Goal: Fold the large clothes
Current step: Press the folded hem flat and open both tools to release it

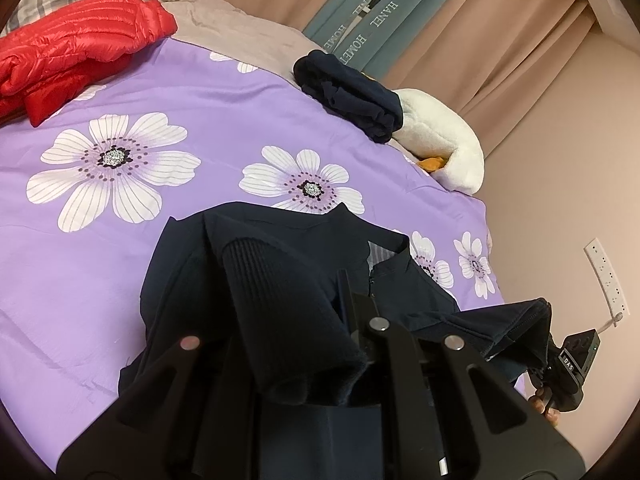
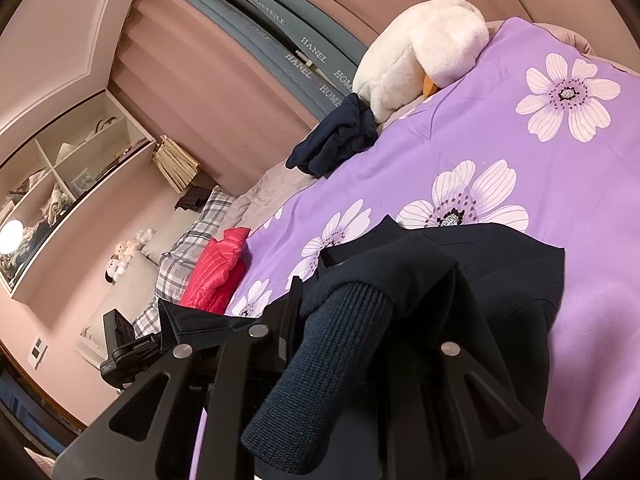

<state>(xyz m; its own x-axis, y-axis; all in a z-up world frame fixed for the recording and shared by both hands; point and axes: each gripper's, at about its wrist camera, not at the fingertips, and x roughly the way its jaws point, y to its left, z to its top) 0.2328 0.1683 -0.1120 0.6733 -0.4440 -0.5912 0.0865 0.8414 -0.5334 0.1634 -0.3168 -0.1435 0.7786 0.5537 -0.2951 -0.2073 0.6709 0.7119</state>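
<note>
A navy jacket (image 1: 280, 264) with ribbed cuffs lies partly on the purple floral bedcover (image 1: 168, 92) and is lifted at its near edge. My left gripper (image 1: 354, 292) is shut on that edge, and a ribbed cuff (image 1: 304, 340) hangs over its frame. In the right wrist view my right gripper (image 2: 298, 300) is shut on the same jacket (image 2: 460, 264), with the other cuff (image 2: 320, 372) draped across its arms. A band of jacket hem (image 1: 500, 324) stretches between the two grippers. Cloth hides both sets of fingertips.
A red down jacket (image 1: 76, 48) lies at the far left by a plaid pillow (image 2: 192, 248). A folded navy garment (image 1: 352, 88) and a white plush toy (image 1: 440, 140) sit at the bed's far edge. Curtains and a pink wall with a socket strip (image 1: 606, 276) lie beyond.
</note>
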